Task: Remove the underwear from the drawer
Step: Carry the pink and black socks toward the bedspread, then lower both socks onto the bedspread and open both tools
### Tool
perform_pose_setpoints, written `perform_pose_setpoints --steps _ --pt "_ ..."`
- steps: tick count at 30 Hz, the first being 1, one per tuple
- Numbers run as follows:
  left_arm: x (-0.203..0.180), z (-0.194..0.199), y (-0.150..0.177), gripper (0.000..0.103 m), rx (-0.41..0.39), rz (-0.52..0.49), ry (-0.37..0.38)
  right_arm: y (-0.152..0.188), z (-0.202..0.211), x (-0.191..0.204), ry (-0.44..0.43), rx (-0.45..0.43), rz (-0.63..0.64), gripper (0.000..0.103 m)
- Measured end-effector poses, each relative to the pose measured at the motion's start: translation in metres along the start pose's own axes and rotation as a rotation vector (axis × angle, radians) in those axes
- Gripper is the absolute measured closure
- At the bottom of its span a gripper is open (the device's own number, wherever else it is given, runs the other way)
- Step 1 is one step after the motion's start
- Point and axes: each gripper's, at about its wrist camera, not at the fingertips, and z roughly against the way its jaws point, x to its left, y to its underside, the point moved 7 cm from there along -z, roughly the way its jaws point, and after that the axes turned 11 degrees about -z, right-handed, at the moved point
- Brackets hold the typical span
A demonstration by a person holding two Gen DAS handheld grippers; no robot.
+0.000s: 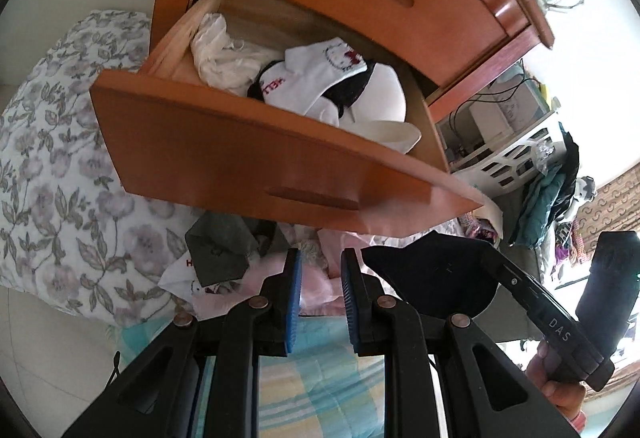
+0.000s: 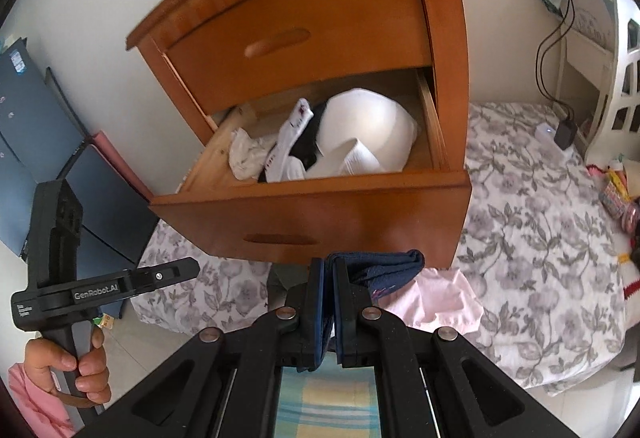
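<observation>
While my right gripper (image 2: pixel 328 278) pinches a soft navy folded underwear piece (image 2: pixel 380 270) below the open orange wooden drawer (image 2: pixel 320 205), my left gripper (image 1: pixel 320 278) hangs open; limp cloth, best held at its folded edge.

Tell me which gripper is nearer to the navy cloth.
Right. The right gripper is shut on the navy cloth; the left gripper is open and empty, beside it, below the drawer.
</observation>
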Motion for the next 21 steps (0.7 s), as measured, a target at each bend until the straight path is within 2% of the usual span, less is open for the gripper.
perform_pose_setpoints --steps 18,21 --pt "0.013 -0.039 0.018 0.083 0.099 0.014 -0.022 0.016 -0.036 -0.016 0.075 0.088 -0.016 0.096" --pt "0.016 -0.043 0.021 0.075 0.119 0.025 -0.027 0.017 -0.04 -0.018 0.092 0.097 -0.019 0.096"
